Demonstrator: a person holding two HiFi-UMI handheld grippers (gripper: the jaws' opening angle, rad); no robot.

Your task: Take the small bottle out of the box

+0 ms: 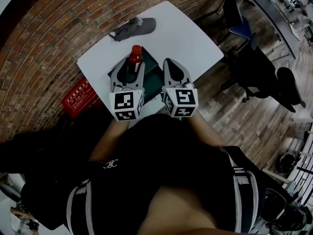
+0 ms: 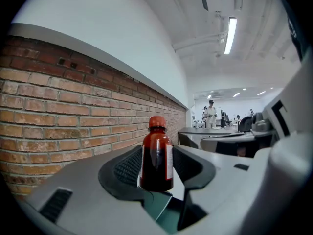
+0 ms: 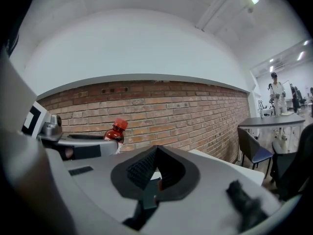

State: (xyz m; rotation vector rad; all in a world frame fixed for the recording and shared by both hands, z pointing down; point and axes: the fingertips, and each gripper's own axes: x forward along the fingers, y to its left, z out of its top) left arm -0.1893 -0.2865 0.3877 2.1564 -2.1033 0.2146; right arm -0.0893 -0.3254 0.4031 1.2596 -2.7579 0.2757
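Two tools are held out over a white surface (image 1: 183, 33) beside a brick wall (image 2: 58, 111). The left tool (image 1: 131, 67) is clamped on a small bottle (image 2: 156, 160), one ribbed pad pressing each side of its dark red body just below the label. The bottle stands upright with its red lid at the top. It sits over the far part of an open green box (image 1: 152, 75) that rests on the surface, and in the left gripper view its base shows above a patch of green. The right tool (image 1: 172, 65) is just beside the left one, over the right side of the box. Its pads meet at the tips with nothing caught between them, and a sliver of green shows through the gap lower down. A dark grey hat (image 1: 137, 26) lies on the surface beyond the box, well apart from it. A red crate (image 1: 78, 97) sits on the floor at the left edge of the surface, and a blue-seated chair (image 1: 239, 28) stands off its far right corner.
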